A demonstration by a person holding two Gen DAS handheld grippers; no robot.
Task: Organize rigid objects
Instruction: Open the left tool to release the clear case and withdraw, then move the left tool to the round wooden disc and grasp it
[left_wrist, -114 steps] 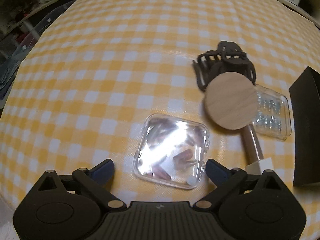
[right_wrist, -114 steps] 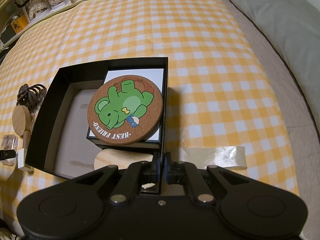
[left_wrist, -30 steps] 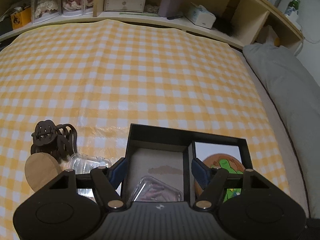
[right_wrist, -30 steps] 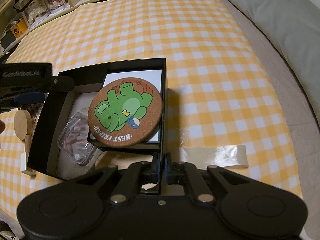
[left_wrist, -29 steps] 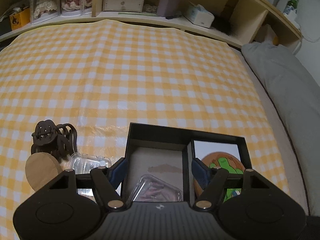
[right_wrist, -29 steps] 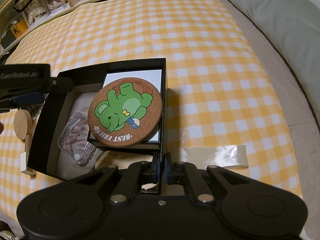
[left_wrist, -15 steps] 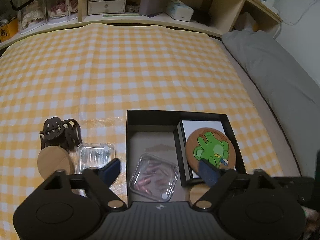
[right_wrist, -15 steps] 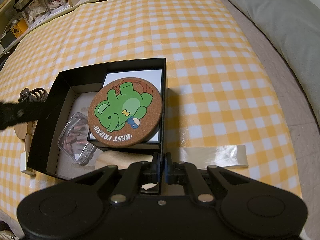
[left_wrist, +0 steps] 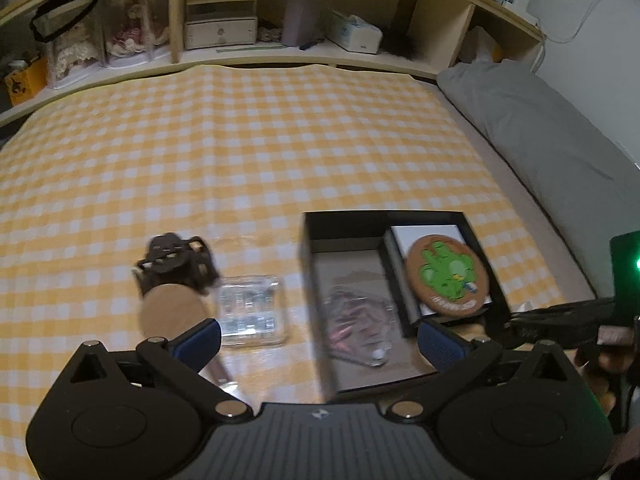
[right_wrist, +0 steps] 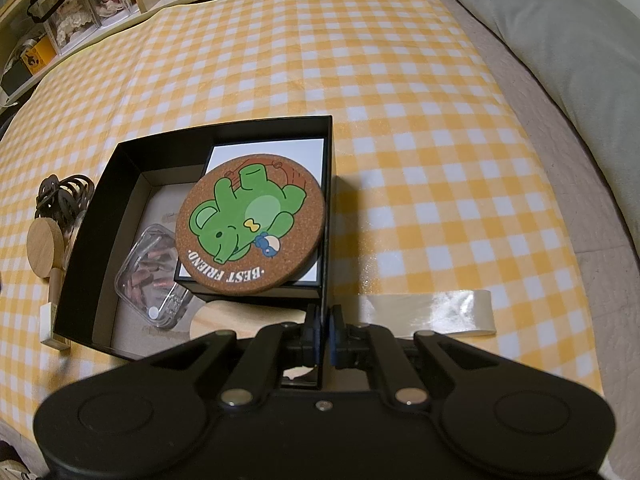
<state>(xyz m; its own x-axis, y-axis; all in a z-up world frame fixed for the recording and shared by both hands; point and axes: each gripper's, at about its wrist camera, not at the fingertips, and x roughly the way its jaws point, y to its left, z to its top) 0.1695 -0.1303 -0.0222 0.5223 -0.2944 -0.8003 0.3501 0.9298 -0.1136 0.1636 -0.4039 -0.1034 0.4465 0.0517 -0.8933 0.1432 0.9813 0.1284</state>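
Note:
A black box (right_wrist: 120, 184) sits on the checked cloth. Inside it are a clear case of reddish pieces (right_wrist: 150, 276), a wooden disc (right_wrist: 240, 316) and a green-bear cork coaster (right_wrist: 250, 222) lying on a smaller white-topped box (right_wrist: 264, 152). My right gripper (right_wrist: 324, 340) is shut on the black box's right wall near its front corner. My left gripper (left_wrist: 318, 340) hovers above the black box (left_wrist: 308, 248) and the clear case (left_wrist: 356, 328); its jaws are opening with nothing between them. Left of the box lie a second clear case (left_wrist: 252, 310), a round wooden paddle (left_wrist: 170, 312) and a dark hair claw (left_wrist: 172, 260).
A strip of clear tape (right_wrist: 428, 314) lies on the cloth right of the box. A grey pillow (right_wrist: 560, 40) runs along the right edge. Wooden shelves (left_wrist: 280, 40) with boxes line the far side. A hand (left_wrist: 612, 352) shows at the right.
My left gripper spread its jaws wide and drew back and up from the box, leaving the clear case of reddish pieces lying inside. The right gripper stayed put.

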